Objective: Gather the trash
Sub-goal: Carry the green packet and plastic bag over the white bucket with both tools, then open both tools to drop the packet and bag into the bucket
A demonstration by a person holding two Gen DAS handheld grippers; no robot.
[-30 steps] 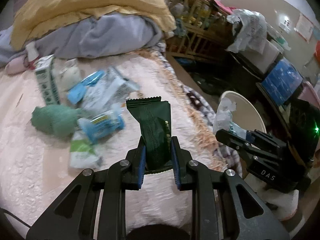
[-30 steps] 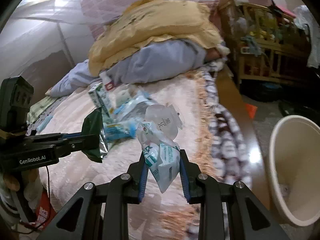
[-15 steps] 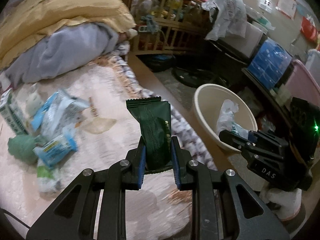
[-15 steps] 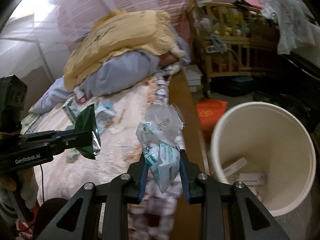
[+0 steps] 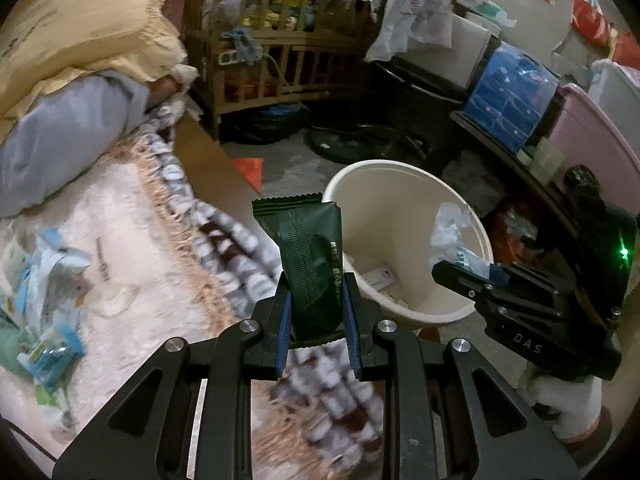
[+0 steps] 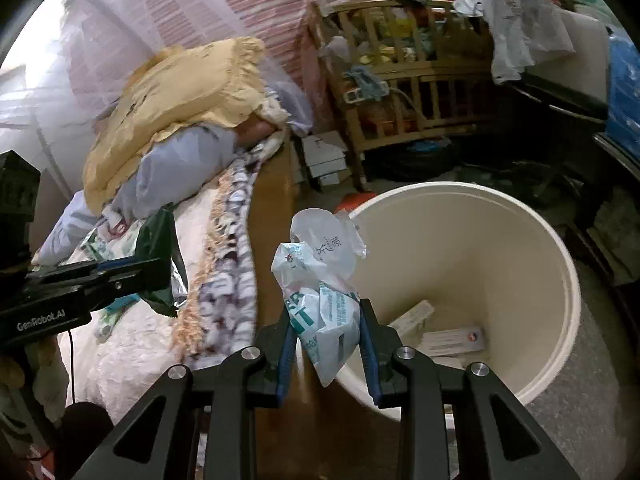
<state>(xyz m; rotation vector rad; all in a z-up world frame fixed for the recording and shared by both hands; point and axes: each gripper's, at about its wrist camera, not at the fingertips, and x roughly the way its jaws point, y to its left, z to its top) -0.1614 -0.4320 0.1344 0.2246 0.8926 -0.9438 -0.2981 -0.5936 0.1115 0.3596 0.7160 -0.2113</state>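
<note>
My left gripper (image 5: 318,312) is shut on a dark green foil wrapper (image 5: 308,256), held upright above the bed's edge, just left of the cream bin (image 5: 404,184). My right gripper (image 6: 326,332) is shut on a crumpled white plastic bag (image 6: 320,276) with green print, at the near left rim of the same bin (image 6: 560,264). The bin holds a few paper scraps (image 6: 448,336). Each gripper shows in the other's view: the right (image 5: 472,276) with its bag, the left (image 6: 132,268) with its wrapper. More wrappers (image 5: 52,280) lie on the bed at left.
The bed (image 5: 132,216) with a fringed blanket fills the left, with a yellow quilt (image 5: 76,24) piled at its head. A wooden crib (image 5: 280,40) stands behind. Shelves with blue boxes (image 5: 512,96) and a pink tub (image 5: 592,136) line the right side past the bin.
Both grippers have swung right from over the bed toward the bin, each keeping its hold. The bin now looms larger and closer in both views.
</note>
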